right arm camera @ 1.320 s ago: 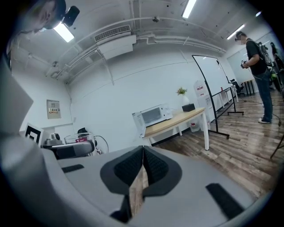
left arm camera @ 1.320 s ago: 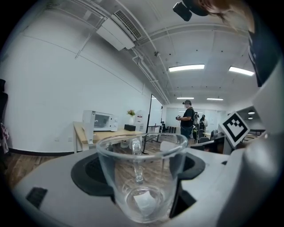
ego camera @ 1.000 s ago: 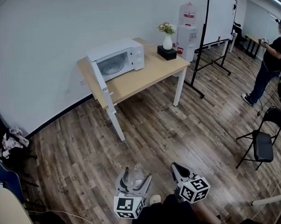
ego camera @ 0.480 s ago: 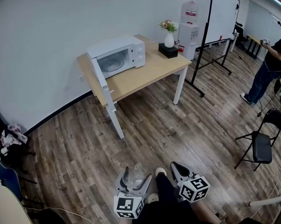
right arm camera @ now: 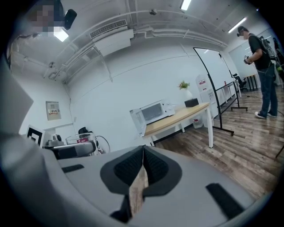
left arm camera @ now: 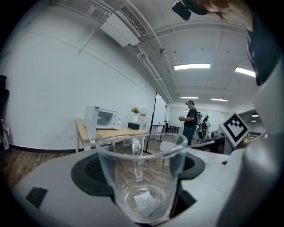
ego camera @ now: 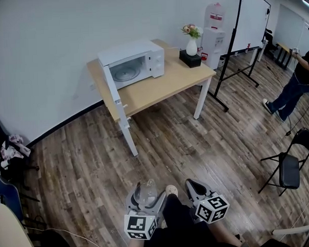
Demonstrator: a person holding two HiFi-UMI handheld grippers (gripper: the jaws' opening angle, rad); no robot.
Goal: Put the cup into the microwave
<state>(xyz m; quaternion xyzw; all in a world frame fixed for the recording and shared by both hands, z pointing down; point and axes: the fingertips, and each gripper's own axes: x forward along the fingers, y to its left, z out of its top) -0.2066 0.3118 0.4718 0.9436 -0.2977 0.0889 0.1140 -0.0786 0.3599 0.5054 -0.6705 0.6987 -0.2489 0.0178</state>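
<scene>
A clear glass cup (left arm camera: 141, 177) with a handle stands upright between the jaws of my left gripper (ego camera: 146, 193), which is shut on it; the cup (ego camera: 147, 192) also shows in the head view near the bottom. My right gripper (ego camera: 194, 188) is beside it, shut with nothing between its pads (right arm camera: 141, 165). The white microwave (ego camera: 133, 63) sits on a light wooden table (ego camera: 165, 83) across the room, its door (ego camera: 115, 98) swung wide open and its cavity showing. It appears small and distant as the microwave (left arm camera: 103, 118) in the left gripper view and the microwave (right arm camera: 151, 112) in the right gripper view.
A vase of flowers (ego camera: 191, 39) and a black box (ego camera: 190, 58) stand on the table's right end. A water dispenser (ego camera: 213, 33), a whiteboard on a stand (ego camera: 246, 29), a black folding chair (ego camera: 288, 163) and a standing person (ego camera: 294, 78) are to the right. Wood floor lies between me and the table.
The table and microwave have shifted slightly right and nearer in the head view as I walk forward. Both grippers keep their hold and place relative to me.
</scene>
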